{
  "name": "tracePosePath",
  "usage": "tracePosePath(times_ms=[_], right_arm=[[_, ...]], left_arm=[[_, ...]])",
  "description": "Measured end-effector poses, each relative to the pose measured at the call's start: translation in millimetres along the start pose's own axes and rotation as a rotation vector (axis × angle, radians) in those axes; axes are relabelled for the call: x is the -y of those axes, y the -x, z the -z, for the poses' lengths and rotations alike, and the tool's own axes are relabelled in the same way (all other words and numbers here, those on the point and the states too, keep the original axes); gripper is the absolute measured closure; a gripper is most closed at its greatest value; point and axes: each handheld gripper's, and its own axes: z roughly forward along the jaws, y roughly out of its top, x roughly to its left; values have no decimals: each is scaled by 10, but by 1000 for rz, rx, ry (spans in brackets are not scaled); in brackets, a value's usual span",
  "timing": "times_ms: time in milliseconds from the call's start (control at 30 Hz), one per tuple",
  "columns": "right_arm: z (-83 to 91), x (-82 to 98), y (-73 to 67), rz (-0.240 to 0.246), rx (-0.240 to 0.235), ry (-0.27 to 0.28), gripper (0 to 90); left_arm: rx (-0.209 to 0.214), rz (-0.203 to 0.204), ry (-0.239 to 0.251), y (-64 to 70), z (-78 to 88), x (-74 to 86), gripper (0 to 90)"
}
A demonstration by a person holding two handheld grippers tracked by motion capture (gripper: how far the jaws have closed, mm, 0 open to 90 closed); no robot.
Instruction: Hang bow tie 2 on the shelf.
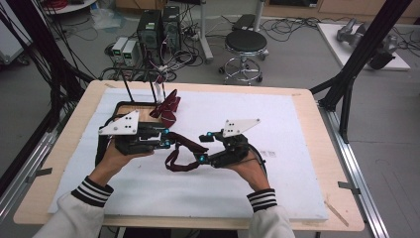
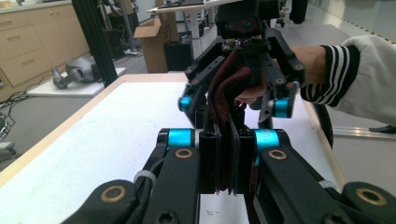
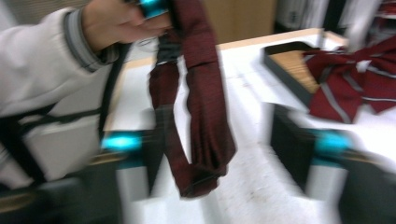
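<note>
White padding covers the counter (image 1: 297, 148); a dark red, finely textured tie (image 2: 229, 140) hangs folded, clenched in the left gripper (image 2: 227, 158), right gripper (image 3: 224, 154) released

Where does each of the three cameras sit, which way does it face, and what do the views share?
High view: above the person's side, facing forward and down on the table; both forearms, left gripper and right gripper show.
Left gripper view: rides the left gripper, whose jaws clamp the dark red tie; faces the right gripper and its hand.
Right gripper view: rides the right gripper, jaws apart around the hanging tie; faces the left hand.
Shared: all three show the tie.
</note>
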Motion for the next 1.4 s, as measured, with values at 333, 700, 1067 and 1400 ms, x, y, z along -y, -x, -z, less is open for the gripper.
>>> tracePosePath(times_ms=[333,700,1067,1400], right_arm=[[18,-15,-18,-5,92,48,6],[255,45,-64,-4,227,118,6],[627,434,-126,-55,370,206,6],[899,712,-235,-49,477,259,6]], left_arm=[[-30,-1,4,0,51,-5,847],[-98,-4,28,-20,178,-29,847],[-227,-14,73,-77,387,-91,847],[-353,-16,97,-158,587,-161,846]])
